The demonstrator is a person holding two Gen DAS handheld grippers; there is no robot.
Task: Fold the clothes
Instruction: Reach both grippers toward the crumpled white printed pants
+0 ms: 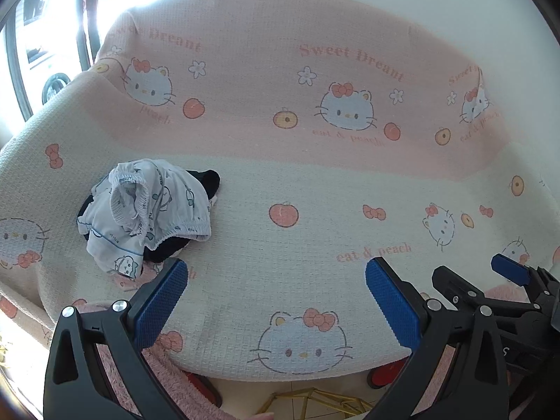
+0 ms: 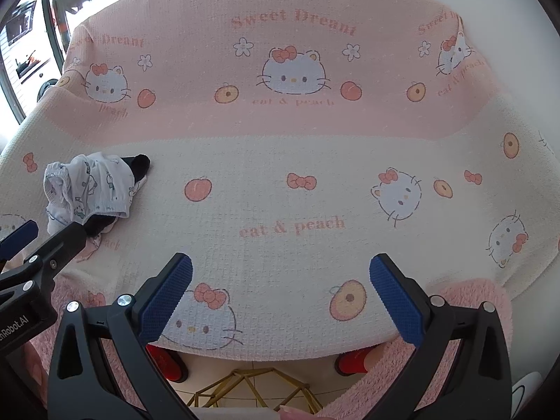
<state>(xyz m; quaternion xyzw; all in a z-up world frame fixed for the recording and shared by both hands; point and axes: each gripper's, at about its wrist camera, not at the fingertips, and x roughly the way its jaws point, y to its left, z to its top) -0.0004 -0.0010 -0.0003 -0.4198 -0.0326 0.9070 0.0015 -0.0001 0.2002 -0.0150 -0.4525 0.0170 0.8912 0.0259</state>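
Both my grippers, left gripper point(image 1: 276, 301) and right gripper point(image 2: 280, 297), were wide apart and held nothing. Past my left fingers point(image 1: 161, 301), a little to their left, the clothes pile point(image 1: 147, 213) sat on the cat blanket point(image 1: 315, 189).

A crumpled heap of clothes point(image 1: 147, 210) is seen near the left edge of the blanket-covered seat point(image 1: 315, 245). White printed garments with elastic hems are piled over a black one point(image 1: 206, 179).

Pink-and-cream cat-print blanket point(image 1: 315, 182), white printed clothes point(image 1: 147, 210)
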